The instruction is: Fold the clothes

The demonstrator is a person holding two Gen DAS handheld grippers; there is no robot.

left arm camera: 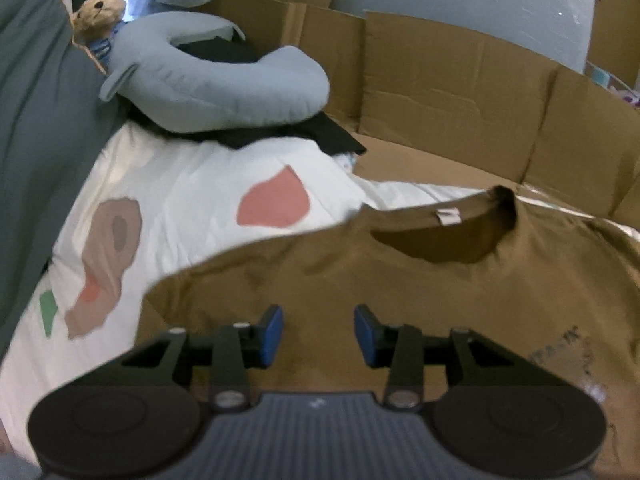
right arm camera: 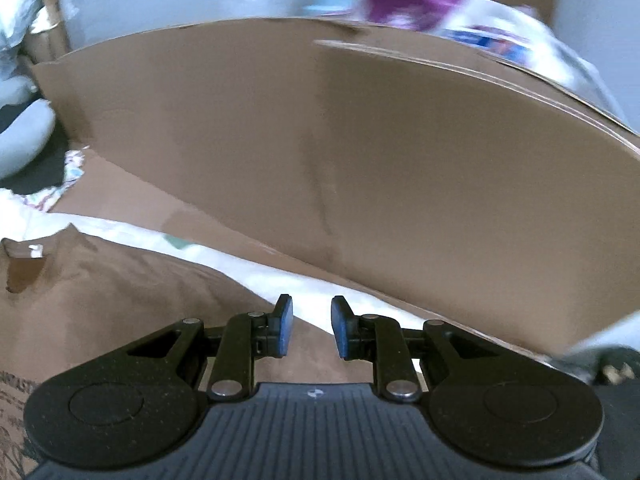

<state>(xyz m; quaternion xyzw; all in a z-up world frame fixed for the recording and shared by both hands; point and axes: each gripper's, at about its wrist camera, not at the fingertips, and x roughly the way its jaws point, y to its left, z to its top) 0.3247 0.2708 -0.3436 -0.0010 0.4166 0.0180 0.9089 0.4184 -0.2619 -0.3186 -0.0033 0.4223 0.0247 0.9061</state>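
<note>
The brown T-shirt [left arm camera: 460,280] lies flat on a white patterned bedsheet [left arm camera: 180,200], its collar at the far edge toward the cardboard wall [left arm camera: 440,92], so its long axis runs near to far. The left claw [left arm camera: 319,334] hangs spread and empty over the shirt's left shoulder area, just inside the left edge, while the right claw [right arm camera: 311,328], also spread and holding nothing, sits over the shirt's right edge where brown cloth meets white sheet. Both look about equally near their sides, so a fold would probably begin by pinching those edges.
</note>
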